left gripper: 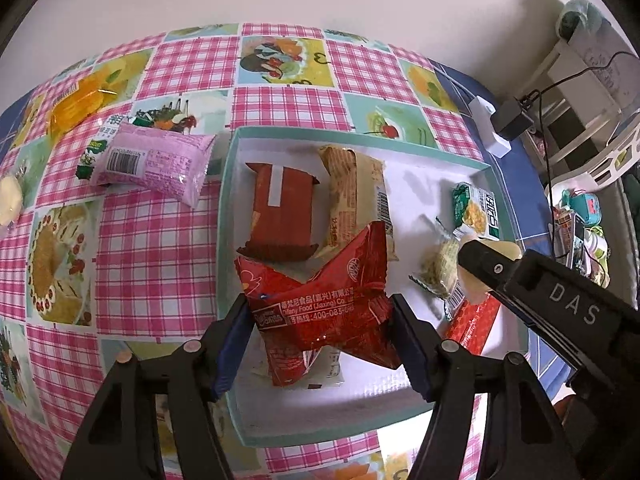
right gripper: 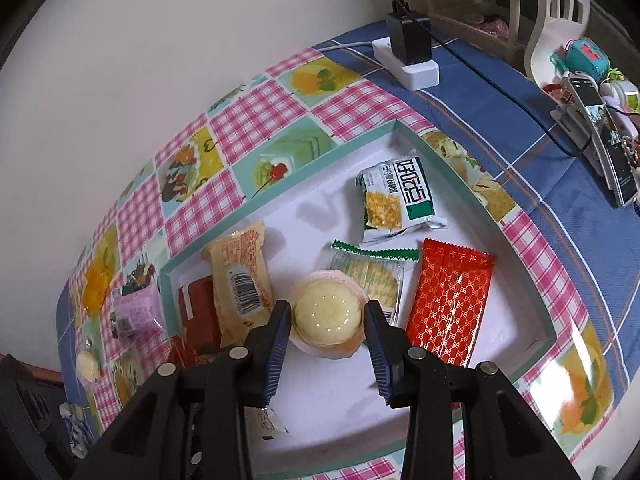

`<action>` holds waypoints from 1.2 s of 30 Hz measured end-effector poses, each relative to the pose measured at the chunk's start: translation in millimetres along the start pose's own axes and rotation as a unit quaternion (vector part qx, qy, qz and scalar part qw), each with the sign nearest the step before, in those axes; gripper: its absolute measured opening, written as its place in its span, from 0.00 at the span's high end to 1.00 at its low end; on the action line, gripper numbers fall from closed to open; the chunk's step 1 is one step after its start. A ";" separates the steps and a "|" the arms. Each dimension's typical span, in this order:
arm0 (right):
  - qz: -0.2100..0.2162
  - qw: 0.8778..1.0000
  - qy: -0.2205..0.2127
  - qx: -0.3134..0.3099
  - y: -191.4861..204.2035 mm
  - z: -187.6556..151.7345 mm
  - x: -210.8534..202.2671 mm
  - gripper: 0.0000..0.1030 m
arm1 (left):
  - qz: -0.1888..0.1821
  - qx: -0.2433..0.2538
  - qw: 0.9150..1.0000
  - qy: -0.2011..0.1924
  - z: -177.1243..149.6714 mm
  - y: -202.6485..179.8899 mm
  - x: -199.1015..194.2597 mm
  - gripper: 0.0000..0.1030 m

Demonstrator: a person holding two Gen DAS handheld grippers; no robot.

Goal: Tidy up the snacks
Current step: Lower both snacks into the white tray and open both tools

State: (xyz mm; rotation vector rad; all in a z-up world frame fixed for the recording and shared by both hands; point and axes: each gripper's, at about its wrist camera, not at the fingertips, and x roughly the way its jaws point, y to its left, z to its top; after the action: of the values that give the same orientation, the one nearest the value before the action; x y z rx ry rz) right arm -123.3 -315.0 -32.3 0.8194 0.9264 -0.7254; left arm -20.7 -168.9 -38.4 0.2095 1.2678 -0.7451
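The left gripper [left gripper: 320,320] is clamped on a red packet [left gripper: 316,300] above the tray [left gripper: 228,208]; at three o'clock, the right gripper [right gripper: 326,332] is closed around a jelly cup [right gripper: 326,314].

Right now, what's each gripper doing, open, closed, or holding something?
Left gripper: shut on the red snack packet.
Right gripper: shut on the jelly cup.

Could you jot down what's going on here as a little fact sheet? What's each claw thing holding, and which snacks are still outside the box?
left hand-held gripper: shut on red snack packet, above the tray
right hand-held gripper: fingers either side of jelly cup; contact unclear
tray: shallow, teal-rimmed, holds several wrapped snacks
outside tray: pink packet, orange packet
surface: checked tablecloth
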 end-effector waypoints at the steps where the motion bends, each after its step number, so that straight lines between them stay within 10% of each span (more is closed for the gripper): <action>1: 0.000 1.000 0.001 -0.001 0.3 0.1 0.1 0.61 | -0.001 -0.001 1.000 0.002 -0.4 0.1 0.0 0.32; 32: -0.003 0.999 0.029 -0.024 12.7 -3.0 9.5 0.61 | 0.040 -0.131 0.990 -0.028 10.3 74.7 -25.0 0.20; 36: -0.006 0.999 0.033 -0.031 15.7 -4.0 10.9 0.46 | 0.056 -0.140 0.988 -0.013 7.7 82.3 -18.6 0.20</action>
State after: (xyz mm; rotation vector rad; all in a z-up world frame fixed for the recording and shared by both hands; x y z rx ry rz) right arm -107.5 -305.8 -39.0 0.7881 1.0097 -0.6801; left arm 33.7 -104.0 -39.6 0.0408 1.3104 -0.4652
